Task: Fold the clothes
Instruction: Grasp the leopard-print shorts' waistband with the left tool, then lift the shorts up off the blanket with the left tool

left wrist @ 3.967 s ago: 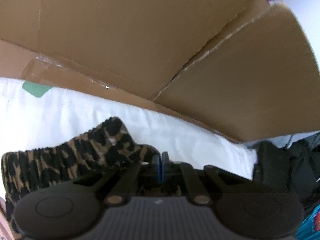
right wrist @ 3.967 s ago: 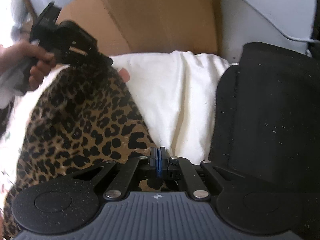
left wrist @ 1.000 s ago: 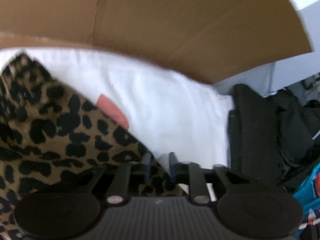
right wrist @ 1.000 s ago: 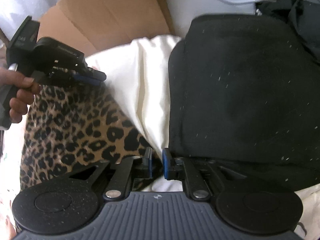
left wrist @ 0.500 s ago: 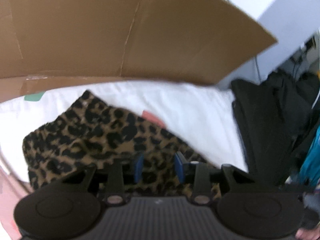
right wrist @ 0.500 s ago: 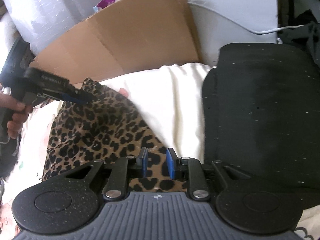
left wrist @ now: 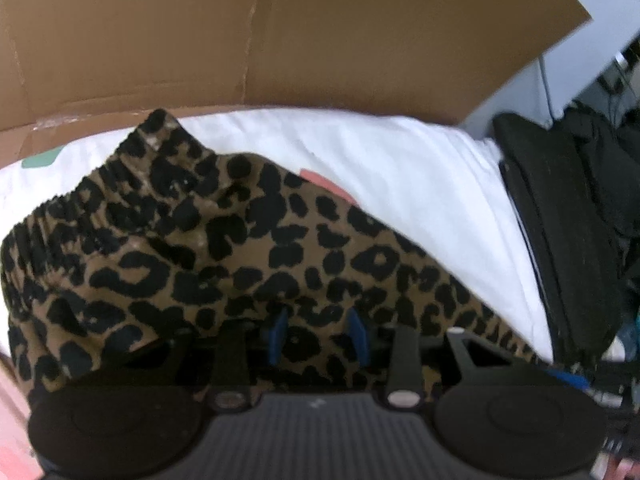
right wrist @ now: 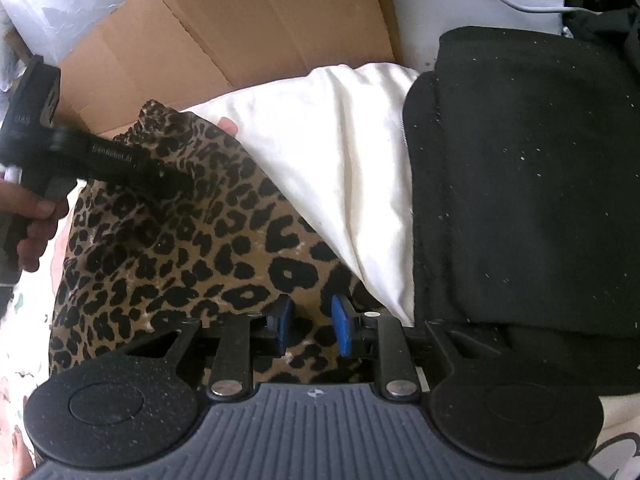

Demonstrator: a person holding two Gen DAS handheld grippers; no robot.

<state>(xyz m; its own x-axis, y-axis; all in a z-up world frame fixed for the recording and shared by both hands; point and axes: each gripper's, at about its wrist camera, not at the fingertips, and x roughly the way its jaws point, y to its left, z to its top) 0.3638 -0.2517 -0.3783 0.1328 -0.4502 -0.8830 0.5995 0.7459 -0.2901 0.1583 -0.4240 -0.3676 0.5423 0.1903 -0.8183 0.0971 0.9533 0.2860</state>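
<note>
Both claws had just let go of the leopard-print shorts. The right gripper was spreading its jaws, with cloth below them but unpinched; the left gripper stood partly open. The shorts lay flat beneath both, the fold apparently laid down.

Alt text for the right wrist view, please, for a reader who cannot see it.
The right gripper, jaws opening with blue pads apart, hovers over a brown-and-black leopard-print garment lying on white cloth. At left, a hand holds the left gripper over the garment's far end; a folded black garment lies right, cardboard behind.
</note>
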